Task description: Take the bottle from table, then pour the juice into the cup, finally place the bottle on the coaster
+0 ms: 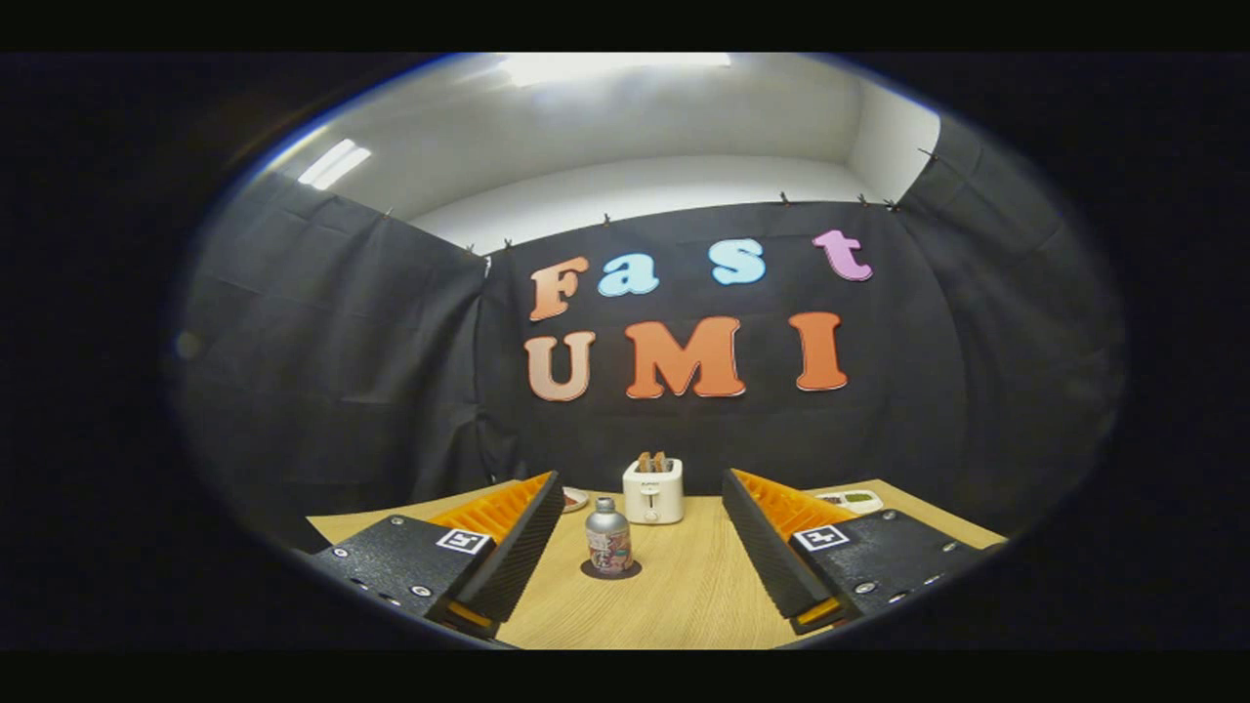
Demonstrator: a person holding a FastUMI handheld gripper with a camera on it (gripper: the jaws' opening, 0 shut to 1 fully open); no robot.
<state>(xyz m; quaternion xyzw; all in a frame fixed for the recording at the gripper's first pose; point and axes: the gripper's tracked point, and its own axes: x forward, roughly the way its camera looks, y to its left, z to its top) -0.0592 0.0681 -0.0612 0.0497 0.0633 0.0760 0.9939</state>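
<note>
Two fingers of our hand-held gripper (643,552) stand wide apart and hold nothing; the gap between them is much broader than the bottle. The bottle (607,536) stands upright on the wooden table (684,596), ahead of the fingers and inside the gap, but closer to the left finger than to the right one. Its long axis goes straight up, and its cap is on. Under it we see a dark round coaster (611,571), and the bottle touches it, so from how things lie we judge that the last step of the task is already done, or that nothing has begun; we cannot tell which.

Beyond the bottle, a little to the right, a white toaster (653,491) stands with bread in its slots. A small plate (574,499) lies just behind the left finger, and a flat white thing (852,501) lies behind the right finger. We do not recognise a cup.

If the bottle must be taken, we think the gripper should go forward and a little left, so that the bottle comes to the middle of the gap.
</note>
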